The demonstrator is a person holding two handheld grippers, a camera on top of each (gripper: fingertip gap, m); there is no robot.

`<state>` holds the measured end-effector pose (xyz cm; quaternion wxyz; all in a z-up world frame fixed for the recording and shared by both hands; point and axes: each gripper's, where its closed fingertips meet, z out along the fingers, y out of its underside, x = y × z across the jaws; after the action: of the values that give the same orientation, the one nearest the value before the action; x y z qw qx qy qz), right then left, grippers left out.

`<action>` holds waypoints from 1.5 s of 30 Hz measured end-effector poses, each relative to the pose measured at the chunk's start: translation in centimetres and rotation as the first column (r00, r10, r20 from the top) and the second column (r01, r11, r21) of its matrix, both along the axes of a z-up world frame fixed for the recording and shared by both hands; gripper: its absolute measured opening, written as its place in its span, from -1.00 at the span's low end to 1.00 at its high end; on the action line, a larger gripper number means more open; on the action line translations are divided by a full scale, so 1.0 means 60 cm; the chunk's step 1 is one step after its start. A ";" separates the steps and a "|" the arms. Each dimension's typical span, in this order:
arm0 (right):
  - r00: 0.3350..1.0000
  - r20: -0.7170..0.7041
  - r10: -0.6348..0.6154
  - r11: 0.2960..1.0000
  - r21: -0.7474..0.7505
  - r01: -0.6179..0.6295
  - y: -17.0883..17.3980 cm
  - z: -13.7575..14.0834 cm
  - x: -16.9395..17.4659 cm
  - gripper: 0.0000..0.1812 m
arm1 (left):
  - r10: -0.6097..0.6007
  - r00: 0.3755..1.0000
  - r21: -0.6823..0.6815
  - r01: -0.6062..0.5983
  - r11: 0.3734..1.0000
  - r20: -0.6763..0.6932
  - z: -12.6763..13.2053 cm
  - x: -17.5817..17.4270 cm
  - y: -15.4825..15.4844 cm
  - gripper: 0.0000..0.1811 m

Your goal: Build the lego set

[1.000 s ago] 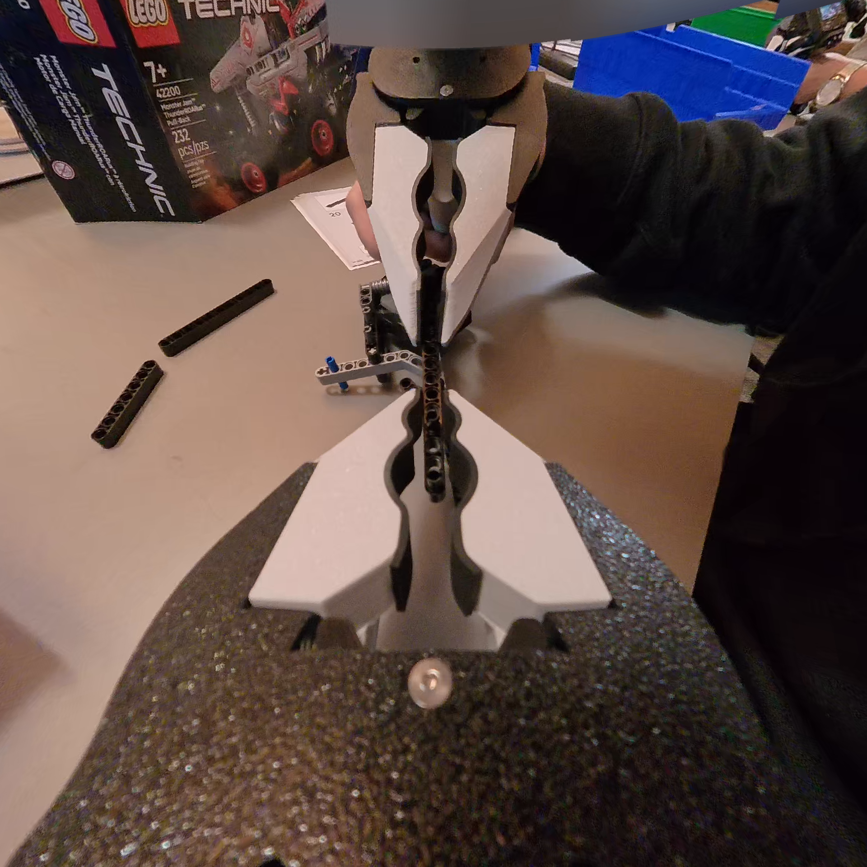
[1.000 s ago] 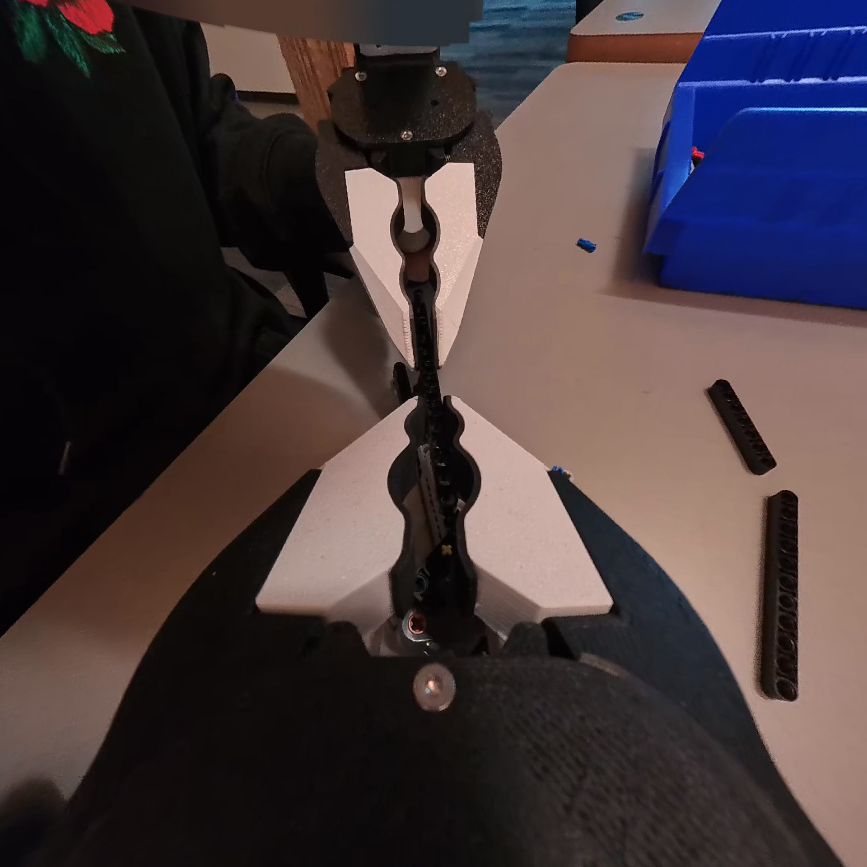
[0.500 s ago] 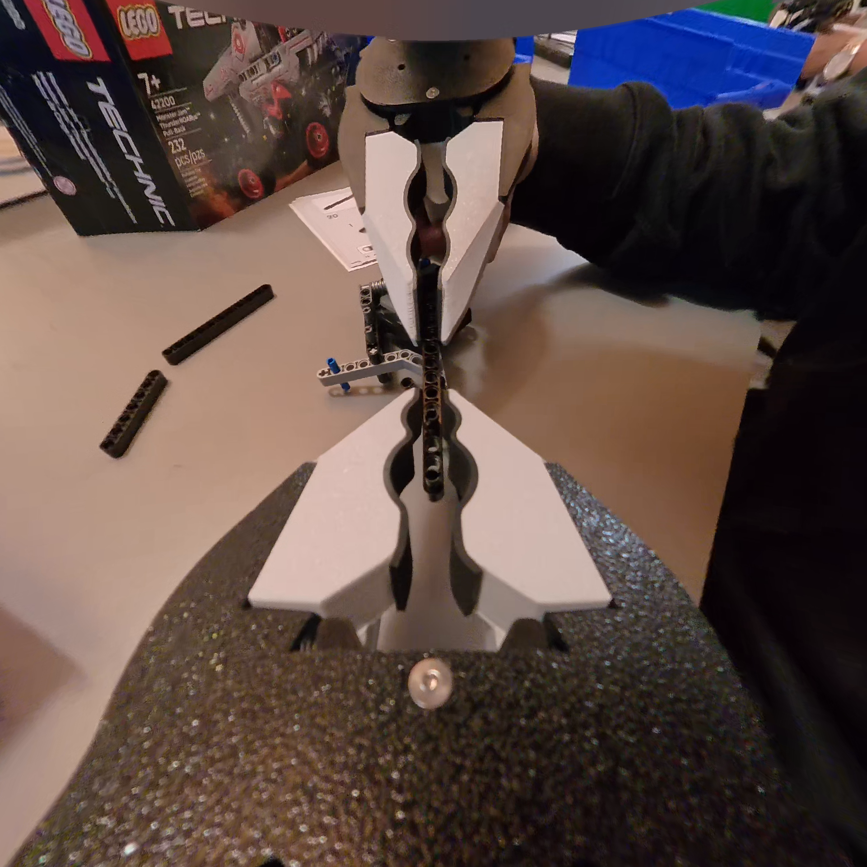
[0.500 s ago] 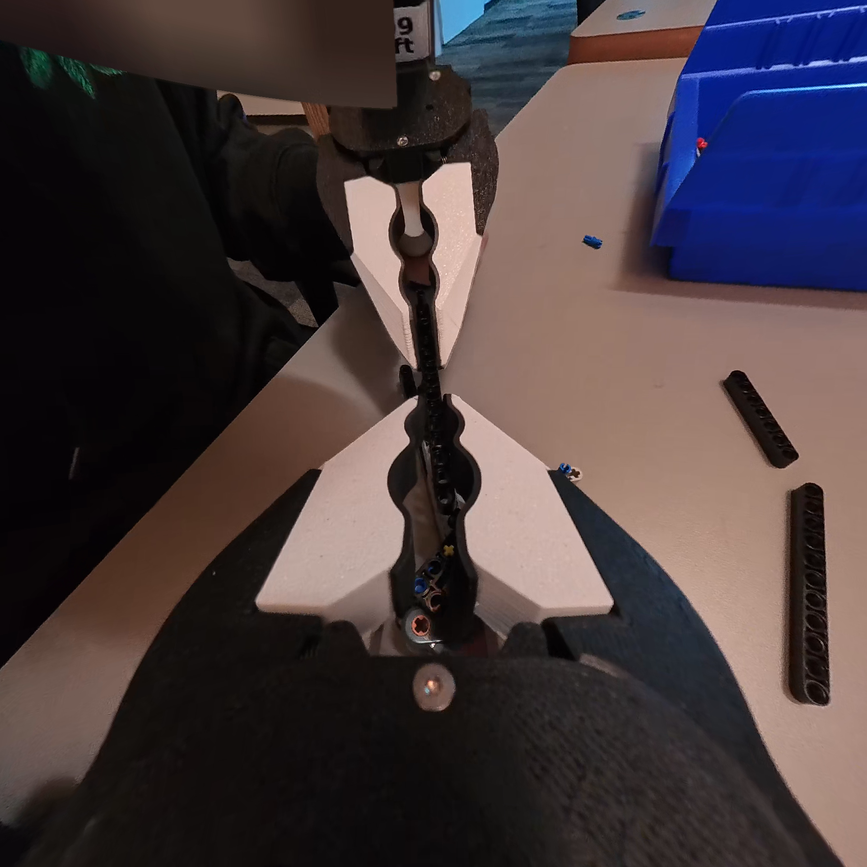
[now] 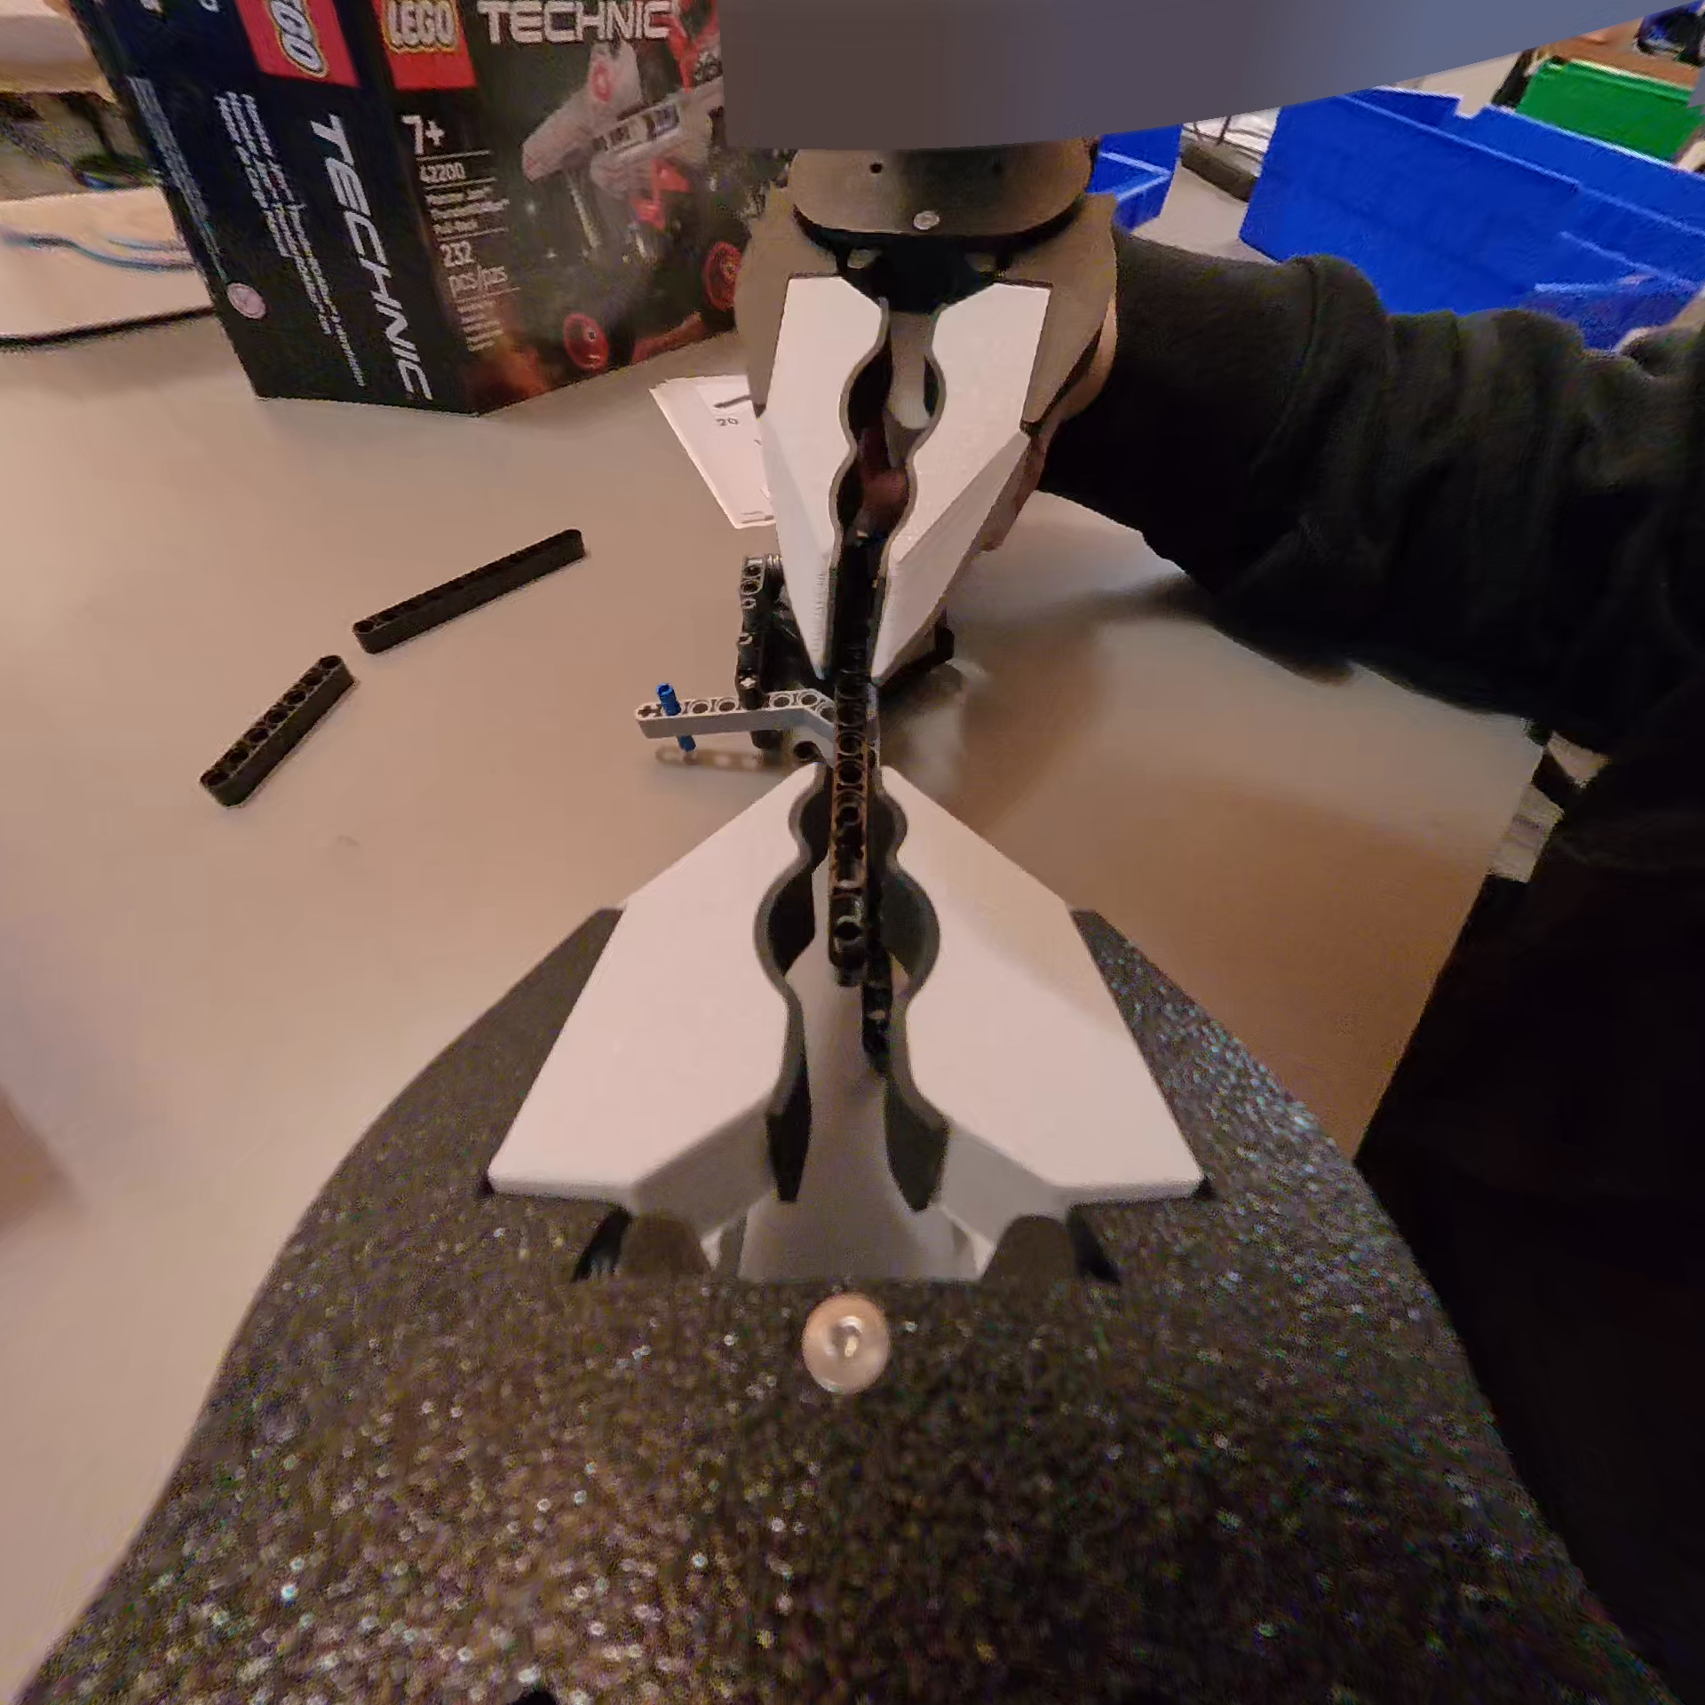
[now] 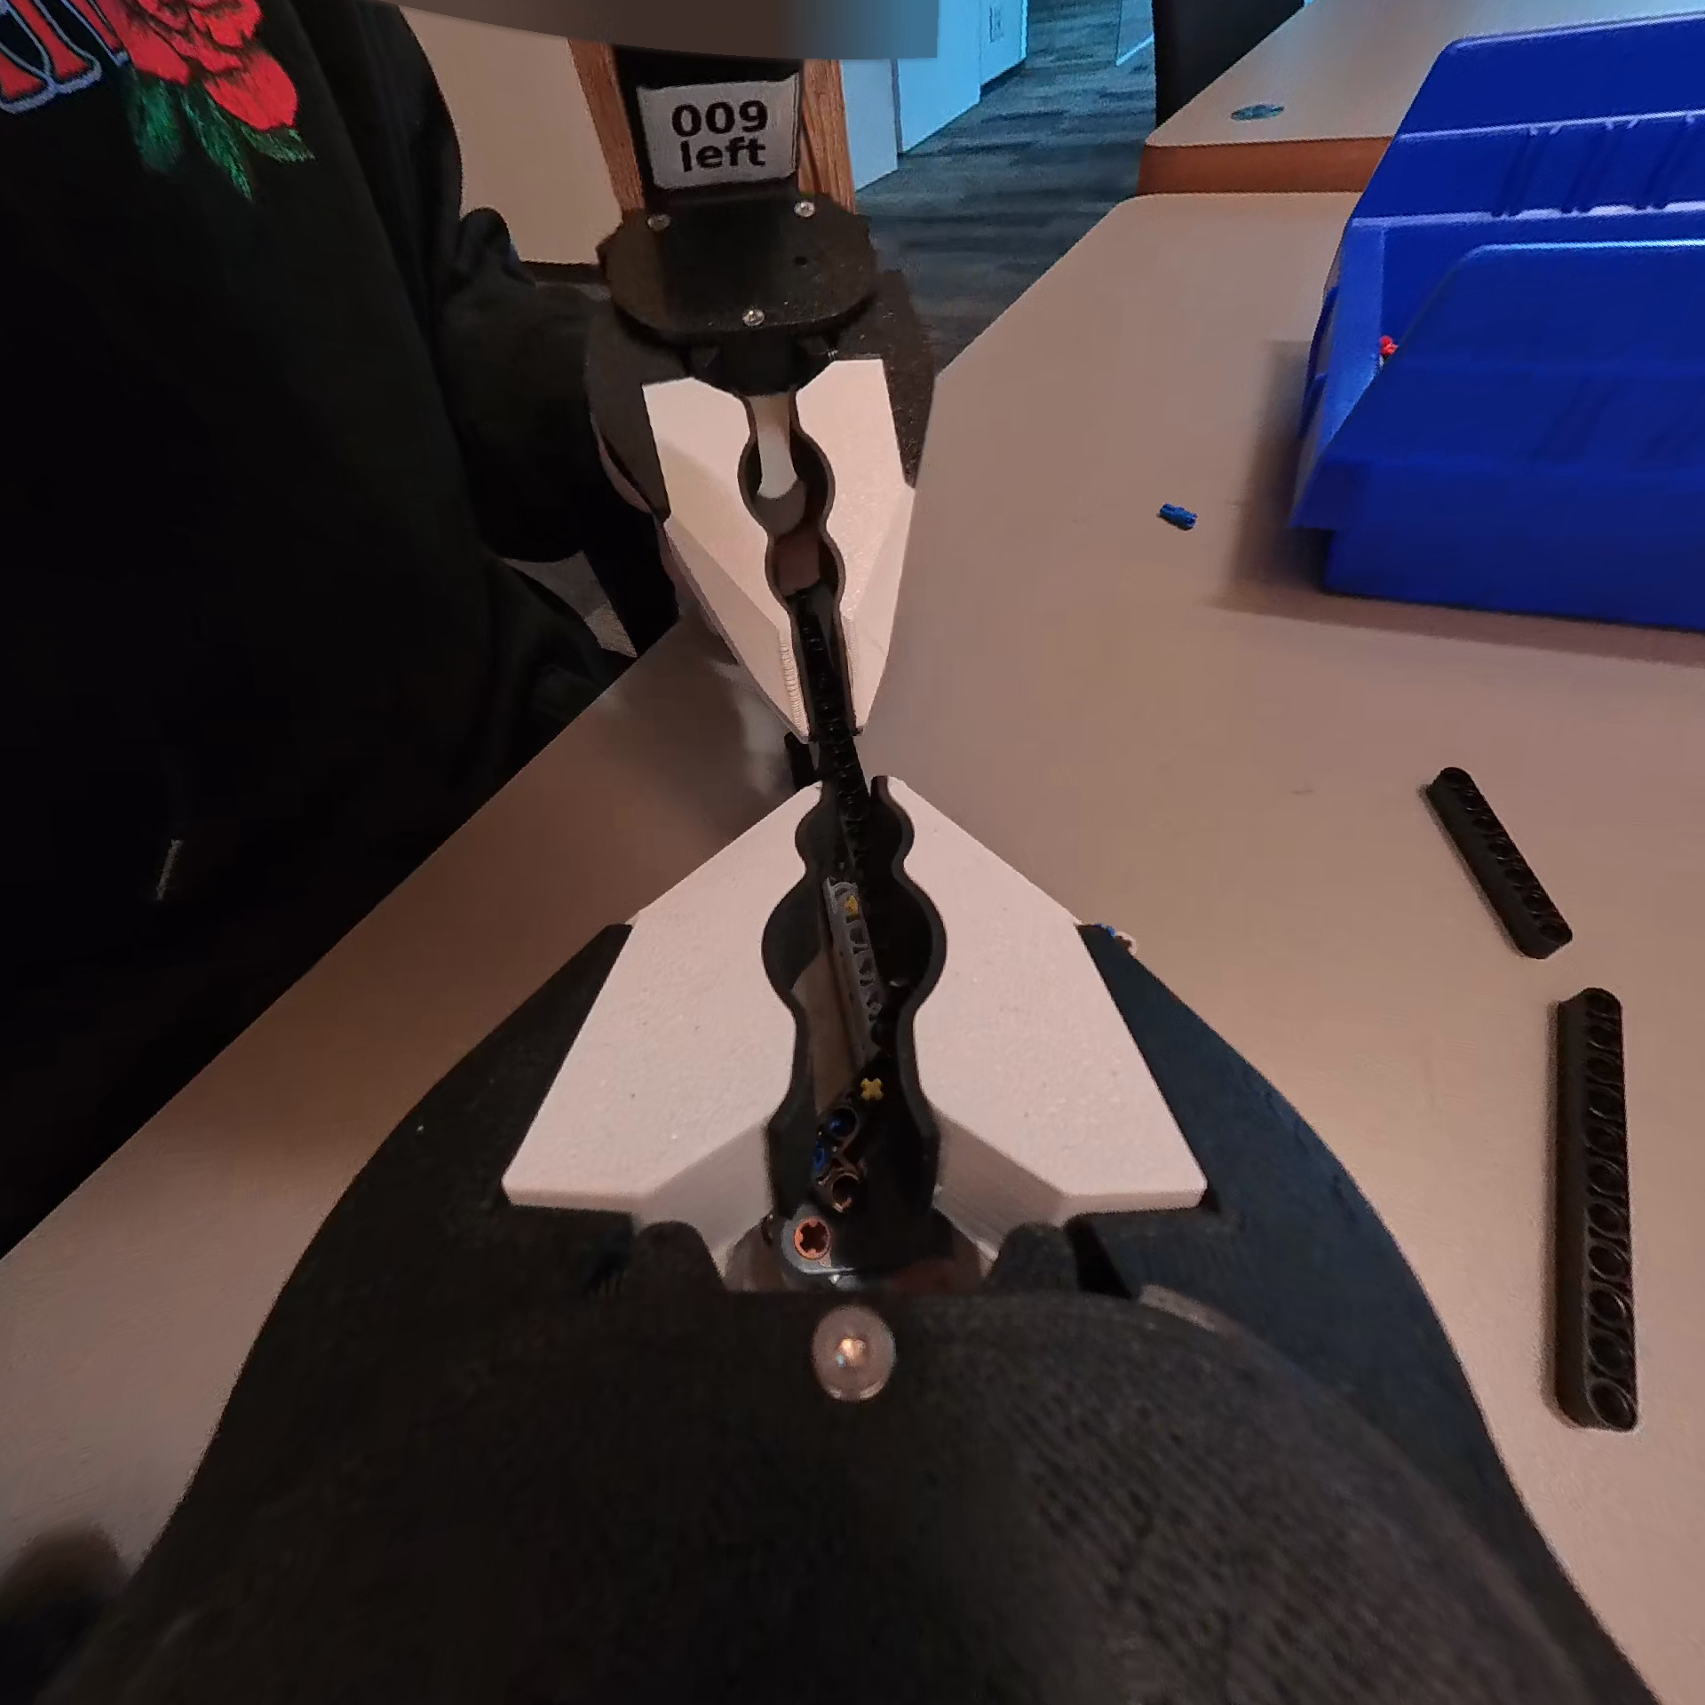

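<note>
You have two loose black perforated plastic beams [image 5: 469,590] [image 5: 275,731] lying on the grey worktop [image 5: 277,923]. Your left gripper [image 5: 853,812] and right gripper [image 6: 853,812] each pinch tightly one end of the long black holed beam assembly [image 5: 853,738], raised just above the worktop. It carries a grey angled beam [image 5: 738,715] with a blue pin [image 5: 669,710].

my left gripper [image 5: 853,803] points forward with its two white fingers [image 5: 701,1006] drawn nearly together, pinched on a thin black beam [image 5: 851,830] that runs between them. my right gripper [image 6: 853,803] faces it nose to nose, tips almost meeting, its fingers [image 6: 1024,1024] pinched on the other end of that beam. a dark sleeve [image 5: 1365,443] reaches in behind the right gripper, and a hand wraps its handle.
</note>
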<state>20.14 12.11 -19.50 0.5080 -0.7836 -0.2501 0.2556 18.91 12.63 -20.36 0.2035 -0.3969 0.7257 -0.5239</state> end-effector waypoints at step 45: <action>0.999 -0.038 -0.027 0.996 -0.091 0.024 -0.010 -0.003 -0.009 -0.94 | -0.099 0.995 -0.026 0.099 0.995 -0.032 -0.004 -0.008 -0.009 -0.93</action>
<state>19.59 11.50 -19.67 0.4802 -0.8037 -0.2183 0.2753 18.41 12.11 -20.57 0.1604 -0.3715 0.7413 -0.5354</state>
